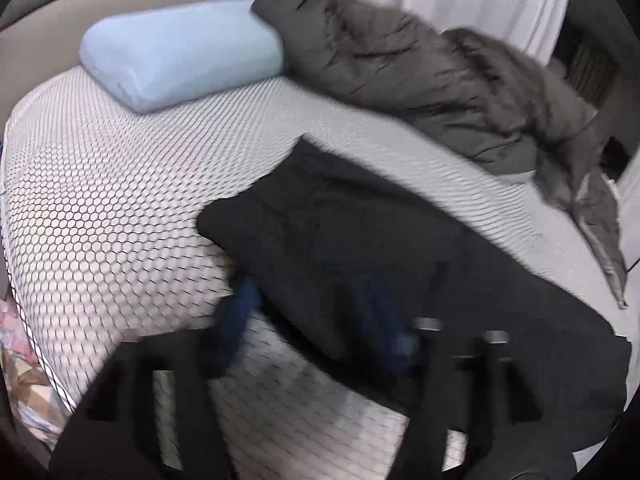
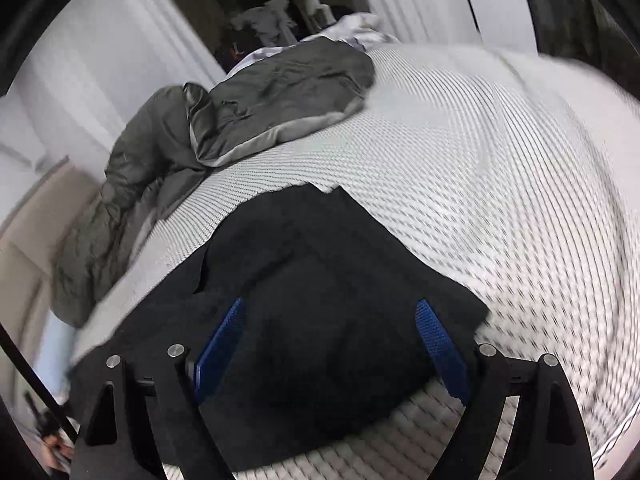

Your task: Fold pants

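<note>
Black pants (image 1: 360,240) lie folded on the white honeycomb-patterned bed (image 1: 100,200). In the left wrist view my left gripper (image 1: 312,304) is blurred, open, with blue pads; its left pad (image 1: 244,308) is at the pants' near edge and the right pad over the cloth. In the right wrist view the pants (image 2: 320,280) lie flat under my right gripper (image 2: 330,316), which is open and empty, blue fingers (image 2: 220,344) spread wide just above the cloth.
A light blue pillow (image 1: 180,52) lies at the head of the bed. A dark grey quilt (image 1: 460,88) is bunched along the bed's far side; it also shows in the right wrist view (image 2: 248,108). White curtains (image 2: 80,60) hang beyond.
</note>
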{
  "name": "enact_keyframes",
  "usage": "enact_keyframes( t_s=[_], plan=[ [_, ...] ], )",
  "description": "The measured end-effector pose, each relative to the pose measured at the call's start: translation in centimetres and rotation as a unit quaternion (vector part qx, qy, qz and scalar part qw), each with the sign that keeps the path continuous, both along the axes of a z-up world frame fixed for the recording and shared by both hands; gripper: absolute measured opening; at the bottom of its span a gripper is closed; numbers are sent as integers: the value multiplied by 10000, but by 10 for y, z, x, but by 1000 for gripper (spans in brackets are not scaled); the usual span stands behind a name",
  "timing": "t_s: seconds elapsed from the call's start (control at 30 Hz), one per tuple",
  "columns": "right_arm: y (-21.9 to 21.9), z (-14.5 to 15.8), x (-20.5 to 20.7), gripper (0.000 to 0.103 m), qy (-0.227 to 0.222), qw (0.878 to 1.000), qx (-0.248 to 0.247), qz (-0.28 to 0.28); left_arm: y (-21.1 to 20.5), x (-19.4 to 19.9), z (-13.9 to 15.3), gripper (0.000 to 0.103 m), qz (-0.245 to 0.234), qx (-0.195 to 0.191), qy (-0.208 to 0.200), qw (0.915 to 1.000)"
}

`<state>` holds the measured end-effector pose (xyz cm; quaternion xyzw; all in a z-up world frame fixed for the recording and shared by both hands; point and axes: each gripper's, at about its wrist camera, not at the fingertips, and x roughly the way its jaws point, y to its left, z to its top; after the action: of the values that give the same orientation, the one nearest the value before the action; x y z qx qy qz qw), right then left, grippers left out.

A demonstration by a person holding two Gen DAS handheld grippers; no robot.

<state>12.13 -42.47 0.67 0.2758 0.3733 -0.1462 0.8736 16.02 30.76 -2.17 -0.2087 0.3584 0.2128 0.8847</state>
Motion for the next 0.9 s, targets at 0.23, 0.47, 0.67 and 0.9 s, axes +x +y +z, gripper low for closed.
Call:
enact_keyframes(
  t_s=[0.23, 0.47, 0.67, 0.9],
  plan=[
    [-27, -16, -26, 86, 162, 9976, 537, -399, -103, 12, 37, 91, -1199, 205, -497, 9913],
    [-23, -29, -22, 13, -105, 9980, 501, -367, -227, 82, 33, 102, -2339, 44, -415, 9714],
    [-15, -27, -30, 40, 905, 9942, -519, -266, -314, 90, 30, 102, -2938, 365, -303, 9547],
    [14, 34, -18, 84, 430, 9865, -1564, 239, -345, 100, -2, 102, -3152, 637, 179, 9467]
  ],
)
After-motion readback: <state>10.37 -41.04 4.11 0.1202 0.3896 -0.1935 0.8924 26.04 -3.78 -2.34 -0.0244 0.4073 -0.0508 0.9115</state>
